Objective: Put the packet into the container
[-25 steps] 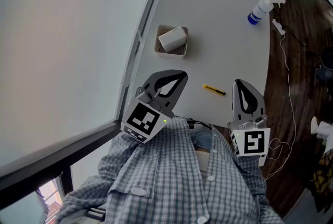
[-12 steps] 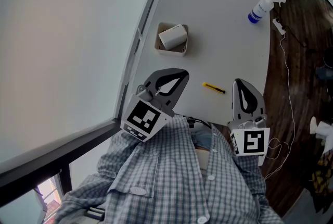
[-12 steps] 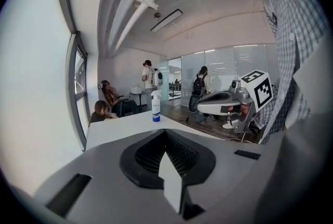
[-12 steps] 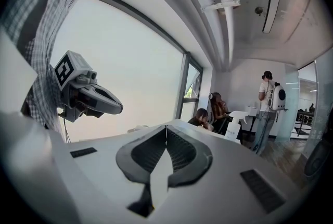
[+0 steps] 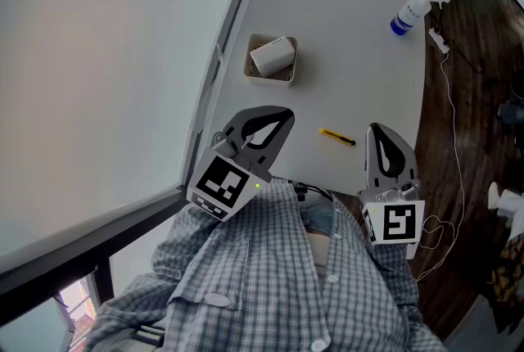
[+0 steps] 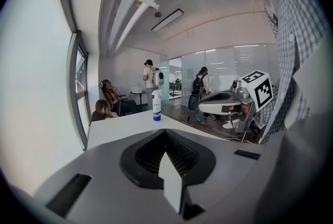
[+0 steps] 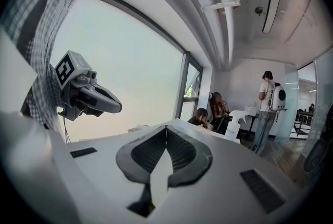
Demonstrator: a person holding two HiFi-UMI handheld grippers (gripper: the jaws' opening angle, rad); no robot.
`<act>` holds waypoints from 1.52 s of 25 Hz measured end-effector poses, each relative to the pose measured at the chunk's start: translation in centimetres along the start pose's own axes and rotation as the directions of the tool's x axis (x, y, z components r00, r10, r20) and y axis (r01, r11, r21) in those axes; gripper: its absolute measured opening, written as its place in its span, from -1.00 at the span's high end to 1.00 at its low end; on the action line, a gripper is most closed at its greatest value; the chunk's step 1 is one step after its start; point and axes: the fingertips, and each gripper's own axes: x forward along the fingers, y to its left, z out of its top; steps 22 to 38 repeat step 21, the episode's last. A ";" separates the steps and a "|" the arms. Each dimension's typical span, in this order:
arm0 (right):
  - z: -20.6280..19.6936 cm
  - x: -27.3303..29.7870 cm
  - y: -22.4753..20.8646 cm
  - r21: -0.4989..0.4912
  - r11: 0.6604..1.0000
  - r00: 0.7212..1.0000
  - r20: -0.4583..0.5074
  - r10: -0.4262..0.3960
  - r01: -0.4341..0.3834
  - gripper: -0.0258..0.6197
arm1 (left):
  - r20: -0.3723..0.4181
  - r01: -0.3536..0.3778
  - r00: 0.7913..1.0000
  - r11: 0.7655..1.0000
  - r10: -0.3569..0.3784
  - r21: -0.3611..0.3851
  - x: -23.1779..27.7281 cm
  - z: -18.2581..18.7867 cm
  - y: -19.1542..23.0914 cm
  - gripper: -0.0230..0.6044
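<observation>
Both my claws are closed on nothing. The left claw [image 5: 277, 123] and right claw [image 5: 379, 142] hover over the near edge of the table [image 5: 352, 56], close to my shirt. The packet [image 5: 272, 57] already lies askew in the container [image 5: 268, 82], far and left of both claws. It looks light and a little soft, probably smooth-skinned, so I'd pinch it gently across its short width. Its underside and the container's floor are hidden. Its print is too small to read, and neither of my 2 claw views shows it.
</observation>
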 end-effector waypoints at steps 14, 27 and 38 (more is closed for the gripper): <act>-0.4 0.2 0.0 -0.004 1.000 1.000 -0.021 -0.007 0.007 0.88 | -0.016 0.002 1.000 1.000 -0.002 -0.002 0.2 -0.4 0.4 0.90; -0.2 0.4 0.0 -0.003 1.000 1.000 -0.016 -0.008 0.008 0.88 | -0.017 0.003 1.000 1.000 -0.003 -0.003 0.2 -0.3 0.5 0.90; -0.2 0.4 0.0 -0.003 1.000 1.000 -0.016 -0.008 0.008 0.88 | -0.017 0.003 1.000 1.000 -0.003 -0.003 0.2 -0.3 0.5 0.90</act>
